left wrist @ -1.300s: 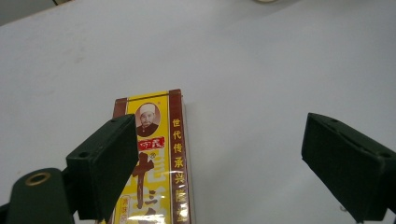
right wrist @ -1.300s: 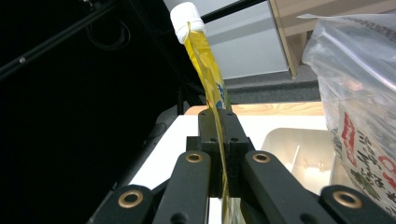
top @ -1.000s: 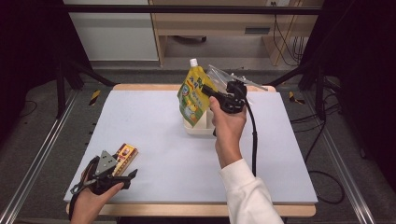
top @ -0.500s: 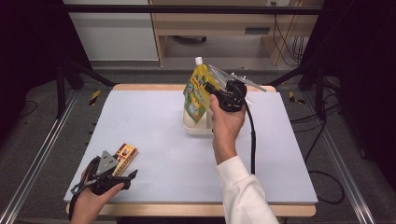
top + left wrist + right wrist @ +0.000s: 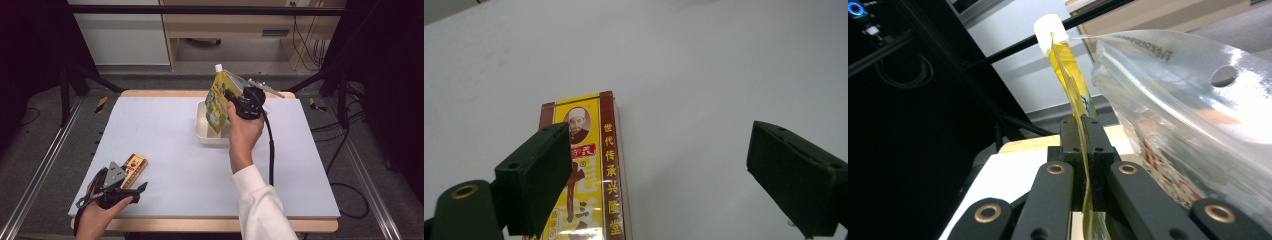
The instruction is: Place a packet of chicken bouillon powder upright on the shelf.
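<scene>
Yellow pouch hangs upright in my right gripper, pinched by its edge, its bottom in the white tray at the bench's far side. My left gripper sits wide, the box lying lengthwise under its left jaw.

Yellow spouted pouch with white screw cap on top, printed in green and white on its face; held upright with a slight tilt, lower edge inside the cream tray at the far middle of the table; pinched at its thin side edge between closed jaws of the right gripper. Seen edge-on in the right gripper view, just beside a clear plastic bag.
</scene>
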Tool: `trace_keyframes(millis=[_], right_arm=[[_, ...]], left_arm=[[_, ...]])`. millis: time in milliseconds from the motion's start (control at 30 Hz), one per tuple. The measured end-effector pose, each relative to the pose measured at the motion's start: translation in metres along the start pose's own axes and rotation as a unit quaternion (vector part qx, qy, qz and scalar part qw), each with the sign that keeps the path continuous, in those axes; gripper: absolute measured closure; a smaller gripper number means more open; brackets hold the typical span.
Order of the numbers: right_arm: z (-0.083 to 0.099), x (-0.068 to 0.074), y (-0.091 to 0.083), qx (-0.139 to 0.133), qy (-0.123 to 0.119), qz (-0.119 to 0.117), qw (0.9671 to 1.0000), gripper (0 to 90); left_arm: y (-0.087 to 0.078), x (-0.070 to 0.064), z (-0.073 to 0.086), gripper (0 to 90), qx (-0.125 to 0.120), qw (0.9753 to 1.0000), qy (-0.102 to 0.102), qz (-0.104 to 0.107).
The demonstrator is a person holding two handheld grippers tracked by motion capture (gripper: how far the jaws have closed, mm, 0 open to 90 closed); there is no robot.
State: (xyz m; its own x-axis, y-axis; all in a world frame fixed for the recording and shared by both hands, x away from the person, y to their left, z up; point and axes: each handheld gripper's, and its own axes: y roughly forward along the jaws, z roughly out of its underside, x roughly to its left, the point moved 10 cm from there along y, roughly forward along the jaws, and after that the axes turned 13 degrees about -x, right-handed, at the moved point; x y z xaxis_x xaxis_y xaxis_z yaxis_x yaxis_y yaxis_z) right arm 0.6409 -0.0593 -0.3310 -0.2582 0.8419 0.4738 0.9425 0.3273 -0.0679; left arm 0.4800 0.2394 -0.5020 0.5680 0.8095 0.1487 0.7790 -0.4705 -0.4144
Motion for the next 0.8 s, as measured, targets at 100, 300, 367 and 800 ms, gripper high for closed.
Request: trace_keyframes(millis=[100,300,367,800], right_arm=[[0.002,-0.002,0.002,0.001,0.001,0.005,1.0,90.0],[0.003,-0.004,0.005,0.0,-0.006,0.015,0.9999,90.0],[0.003,-0.006,0.005,-0.004,-0.007,0.017,0.9998,90.0],[0.005,-0.011,0.01,0.0,-0.009,0.026,0.9996,90.0]], left_arm=[[0.0,-0.001,0.001,12.7,0.002,1.0,0.001,0.004],[0.0,-0.002,0.001,12.1,0.003,1.0,0.005,0.003],[0.001,-0.002,0.001,11.4,0.003,1.0,0.004,0.003],[0.001,-0.002,0.001,11.0,0.003,1.0,0.003,0.003]])
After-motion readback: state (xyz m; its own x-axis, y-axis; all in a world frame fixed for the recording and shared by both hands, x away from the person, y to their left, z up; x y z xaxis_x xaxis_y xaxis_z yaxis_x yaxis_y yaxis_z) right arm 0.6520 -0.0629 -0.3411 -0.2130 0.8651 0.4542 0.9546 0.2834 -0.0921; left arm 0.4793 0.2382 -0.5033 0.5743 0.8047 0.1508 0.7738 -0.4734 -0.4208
